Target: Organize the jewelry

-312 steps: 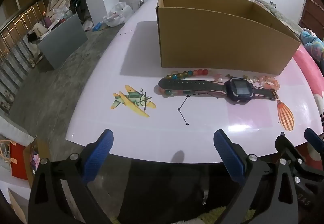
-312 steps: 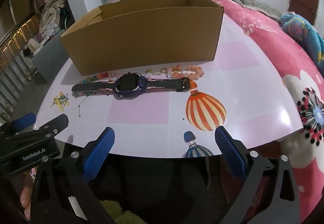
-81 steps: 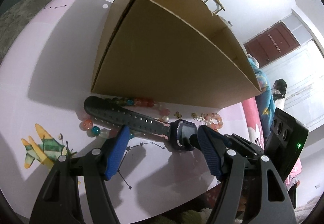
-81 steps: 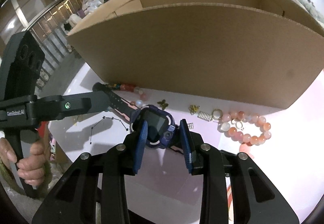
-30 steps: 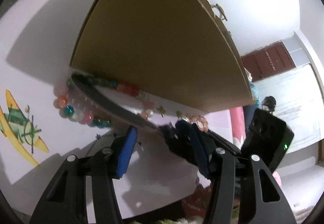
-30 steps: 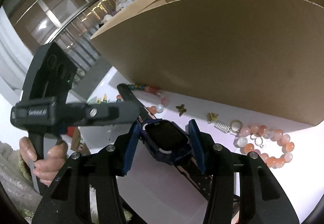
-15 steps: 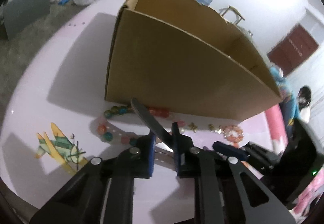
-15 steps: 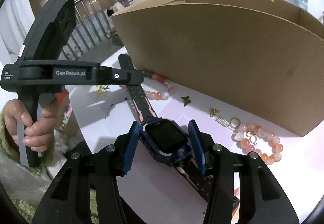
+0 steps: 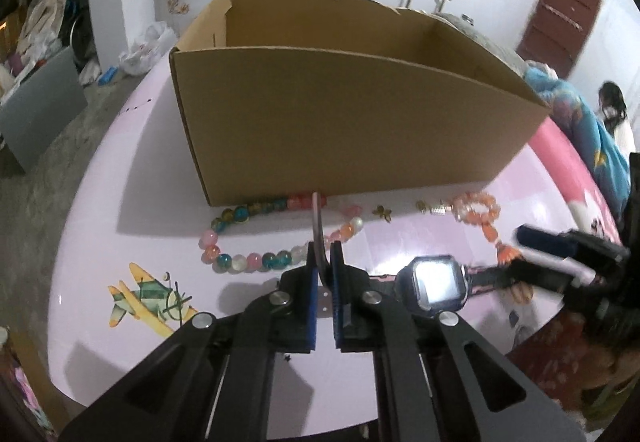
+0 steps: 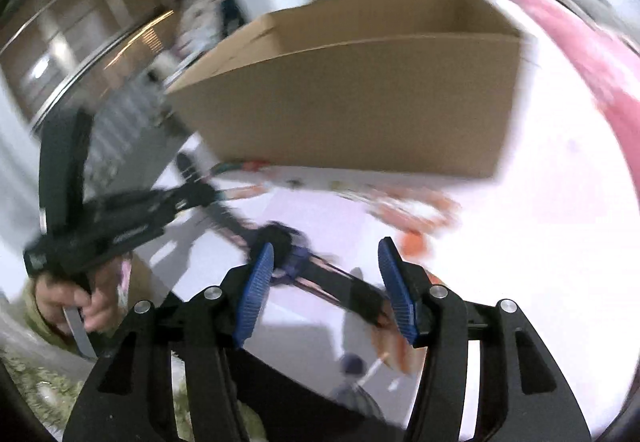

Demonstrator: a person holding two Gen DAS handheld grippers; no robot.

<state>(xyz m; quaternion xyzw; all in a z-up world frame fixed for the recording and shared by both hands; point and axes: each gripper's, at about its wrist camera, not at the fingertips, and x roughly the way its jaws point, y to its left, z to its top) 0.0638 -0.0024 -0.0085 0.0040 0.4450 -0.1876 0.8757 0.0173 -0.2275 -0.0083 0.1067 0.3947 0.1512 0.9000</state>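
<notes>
A dark blue smartwatch [image 9: 436, 284] lies face up on the pink table [image 9: 140, 202], in front of the open cardboard box [image 9: 340, 114]. My left gripper [image 9: 324, 282] is shut on one watch strap [image 9: 318, 226], whose end sticks up between the pads. In the blurred right wrist view my right gripper [image 10: 328, 282] is opening. The watch [image 10: 288, 246] sits just beyond its left pad, and the other strap [image 10: 344, 290] runs between the jaws without the pads pressing on it. From the left wrist view the right gripper [image 9: 524, 252] reaches in from the right.
A multicoloured bead bracelet [image 9: 248, 234], a peach bead bracelet [image 9: 478, 208] and small gold charms [image 9: 382, 210] lie along the box's front wall. A pink bedspread [image 9: 560, 146] borders the table on the right, with a person [image 9: 612, 110] beyond it. A hand [image 10: 80, 302] holds the left gripper [image 10: 120, 218].
The left jaws have closed on the watch strap, and that gripper has rolled upright and lifted. The right jaws have widened and drawn back off the watch face.
</notes>
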